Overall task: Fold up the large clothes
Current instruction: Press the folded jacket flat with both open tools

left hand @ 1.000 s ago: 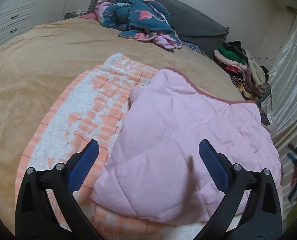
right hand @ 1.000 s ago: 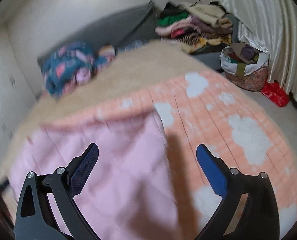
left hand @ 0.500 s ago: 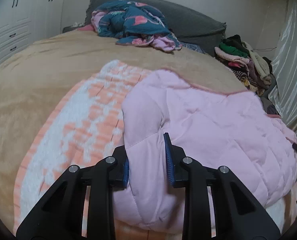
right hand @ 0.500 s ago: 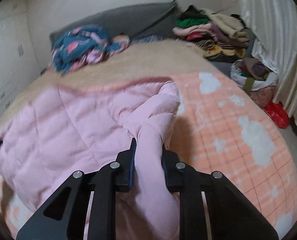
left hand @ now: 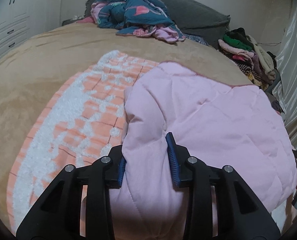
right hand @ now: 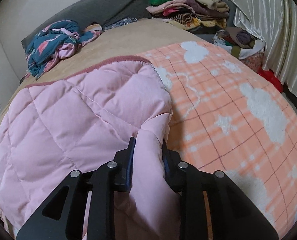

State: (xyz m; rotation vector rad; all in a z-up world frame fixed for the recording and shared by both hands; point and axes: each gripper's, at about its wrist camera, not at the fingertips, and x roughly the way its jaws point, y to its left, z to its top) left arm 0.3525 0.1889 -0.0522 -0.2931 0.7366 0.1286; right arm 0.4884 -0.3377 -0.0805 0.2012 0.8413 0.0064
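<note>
Quilt (left hand: 208,120) corners bunch inside both my clamped grippers, left gripper (left hand: 147,160) and right gripper (right hand: 148,156), the pink padding stretching crosswise between them over the orange blanket (right hand: 238,110), far hem lying straight ahead.

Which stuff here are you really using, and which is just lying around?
Using: pink quilted jacket, left tool, right tool.

Lying around: orange checked blanket, blue flamingo bedding, clothes pile, grey cushion.
</note>
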